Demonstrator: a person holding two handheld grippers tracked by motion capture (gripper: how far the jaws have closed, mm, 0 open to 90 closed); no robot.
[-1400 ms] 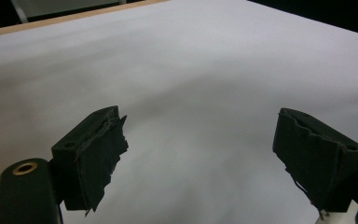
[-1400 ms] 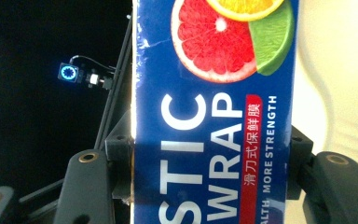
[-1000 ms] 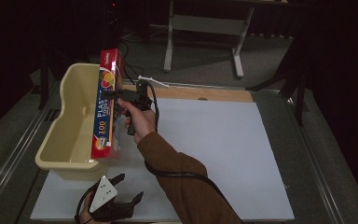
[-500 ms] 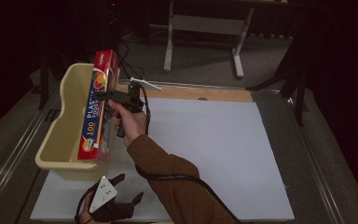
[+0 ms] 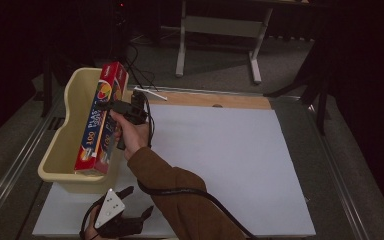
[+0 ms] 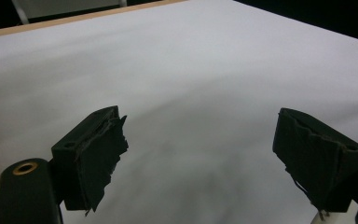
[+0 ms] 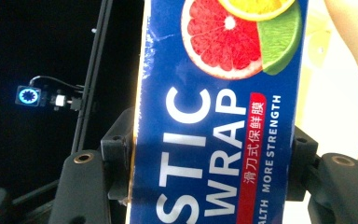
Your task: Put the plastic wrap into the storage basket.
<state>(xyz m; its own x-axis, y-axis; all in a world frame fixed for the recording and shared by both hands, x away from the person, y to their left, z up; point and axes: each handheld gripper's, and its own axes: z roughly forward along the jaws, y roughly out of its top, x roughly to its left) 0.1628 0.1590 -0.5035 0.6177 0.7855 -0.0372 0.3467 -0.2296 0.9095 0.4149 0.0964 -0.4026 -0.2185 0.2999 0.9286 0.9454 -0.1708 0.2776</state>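
Right gripper [image 5: 111, 106] clamped across long blue-and-red cardboard plastic-wrap box [image 5: 101, 119], a jaw pressed on each side of it; right gripper view has the box [image 7: 219, 112] wedged between both black jaws. Box tilted, its lower end at the near rim of pale yellow plastic tub [image 5: 60, 150], upper end raised above it. Left gripper [image 5: 132, 210] low at the near table edge, jaws spread wide, nothing between them, over white sheet [image 6: 205, 79] covering the table.
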